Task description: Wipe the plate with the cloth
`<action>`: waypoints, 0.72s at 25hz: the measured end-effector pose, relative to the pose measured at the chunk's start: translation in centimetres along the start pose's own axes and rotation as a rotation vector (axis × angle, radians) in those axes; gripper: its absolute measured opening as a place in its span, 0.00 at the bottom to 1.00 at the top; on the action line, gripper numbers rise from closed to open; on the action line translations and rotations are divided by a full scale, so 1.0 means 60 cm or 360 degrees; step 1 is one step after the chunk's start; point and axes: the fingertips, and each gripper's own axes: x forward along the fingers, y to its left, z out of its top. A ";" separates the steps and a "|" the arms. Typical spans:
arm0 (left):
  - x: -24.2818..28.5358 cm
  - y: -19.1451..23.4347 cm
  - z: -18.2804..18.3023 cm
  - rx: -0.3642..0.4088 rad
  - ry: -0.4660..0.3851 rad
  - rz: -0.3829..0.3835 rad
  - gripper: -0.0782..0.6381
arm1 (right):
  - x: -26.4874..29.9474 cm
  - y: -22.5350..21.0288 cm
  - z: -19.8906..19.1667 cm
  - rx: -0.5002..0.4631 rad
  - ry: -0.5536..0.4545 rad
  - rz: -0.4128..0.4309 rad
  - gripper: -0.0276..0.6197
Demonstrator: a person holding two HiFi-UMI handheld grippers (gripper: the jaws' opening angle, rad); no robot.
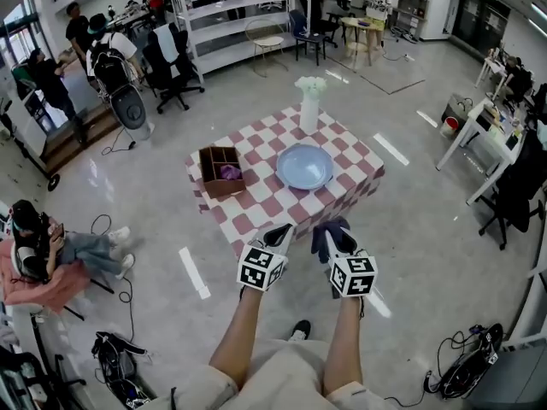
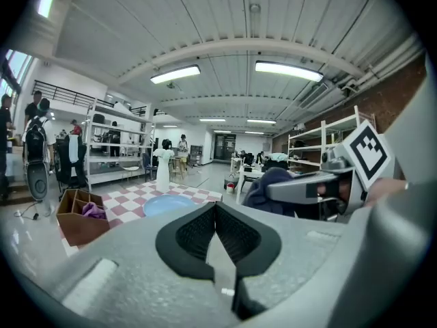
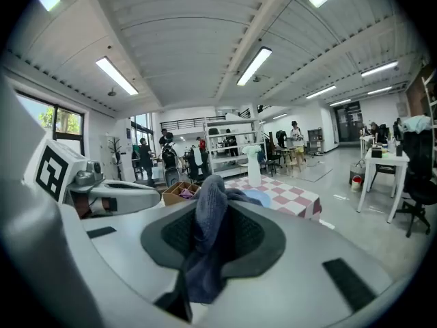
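Right gripper [image 1: 342, 244]: pinching dark cloth [image 3: 207, 214], just off the bench's [image 1: 342, 186] near edge.
Left gripper [image 2: 215, 214]: pressed together, beside the right.
Plate [image 1: 304, 166]: pale blue, mid-bench, apart from cloth.
Box [image 1: 214, 184]: left of plate, purple wad [image 1: 230, 172] in a plate-side compartment.
Vase [image 1: 309, 114]: white flowers [image 1: 310, 84], behind plate.

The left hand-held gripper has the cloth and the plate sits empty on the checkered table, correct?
No. The right hand-held gripper holds the cloth, as the right gripper view shows; the left hand-held gripper is shut and empty. The plate does sit empty on the checkered table.
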 end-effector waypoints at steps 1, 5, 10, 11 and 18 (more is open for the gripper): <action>0.009 0.004 0.000 -0.0012 -0.0005 0.0017 0.12 | 0.002 -0.009 -0.005 -0.0007 0.0010 0.0017 0.20; 0.041 -0.003 0.000 -0.0054 -0.0008 0.0042 0.12 | -0.003 -0.059 -0.014 0.0005 0.0039 0.0051 0.20; 0.055 -0.007 -0.009 -0.0010 0.0032 0.0056 0.12 | 0.010 -0.104 -0.004 0.0038 0.0043 0.0083 0.20; 0.057 0.002 -0.008 -0.0010 0.0031 0.0068 0.12 | 0.017 -0.109 0.002 0.0041 0.0035 0.0085 0.19; 0.083 0.090 -0.031 -0.0165 0.0038 0.0213 0.12 | 0.079 -0.117 0.006 -0.0007 0.0062 0.0175 0.20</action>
